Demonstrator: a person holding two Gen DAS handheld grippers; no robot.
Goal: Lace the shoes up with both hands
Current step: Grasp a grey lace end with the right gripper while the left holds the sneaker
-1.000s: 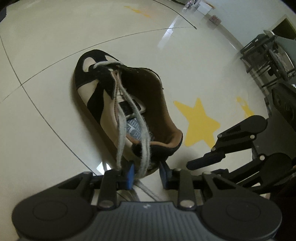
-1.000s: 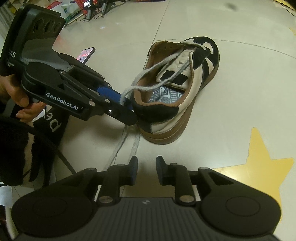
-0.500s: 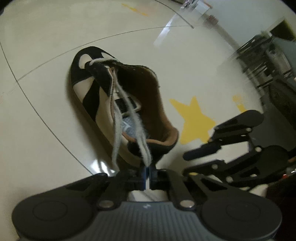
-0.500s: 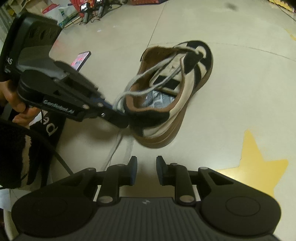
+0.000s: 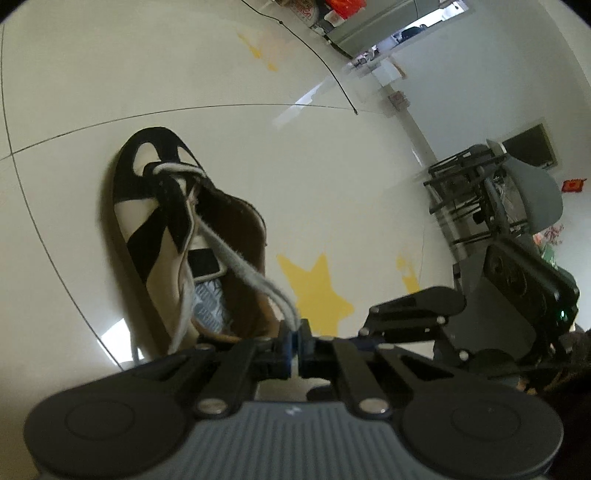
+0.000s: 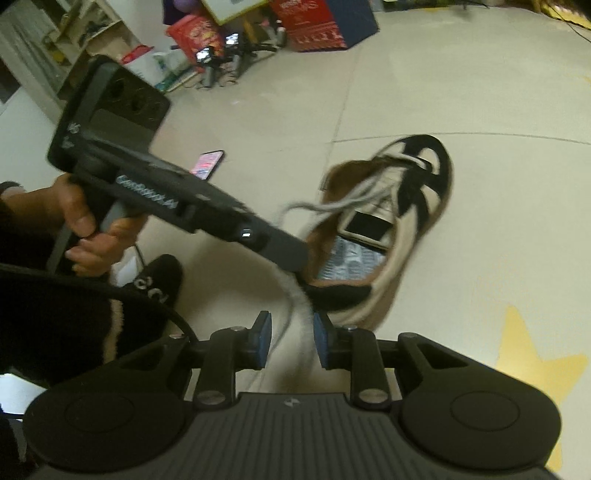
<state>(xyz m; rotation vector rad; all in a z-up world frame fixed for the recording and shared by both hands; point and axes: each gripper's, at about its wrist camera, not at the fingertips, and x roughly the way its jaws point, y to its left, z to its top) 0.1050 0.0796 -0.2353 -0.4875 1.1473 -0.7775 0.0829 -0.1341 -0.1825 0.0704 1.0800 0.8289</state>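
Observation:
A black-and-cream shoe [image 5: 159, 236] [image 6: 406, 206] with a brown lining lies on the pale floor, toe pointing away. Its grey shoelace [image 5: 236, 258] [image 6: 343, 199] runs from the toe eyelets back over the heel. My left gripper [image 5: 294, 332] [image 6: 295, 258] is shut on both lace strands just above the heel and holds them taut. The loose lace tails hang down from it, blurred. They pass between the fingers of my right gripper [image 6: 291, 339] [image 5: 369, 326], which stands open right of the left one, its blue pads not pressing on them.
A person's hand [image 6: 92, 225] holds the left gripper's handle. A black slipper [image 6: 155, 280] is near the heel, a phone [image 6: 208, 164] lies on the floor behind. A yellow star [image 5: 317, 291] marks the floor right of the shoe. Boxes [image 6: 317, 26] and a dark chair [image 5: 491, 192] stand farther off.
The left gripper's jaws closed on the two lace strands and lifted, pulling them taut. The right gripper rose, and the lace tails now hang between its fingers.

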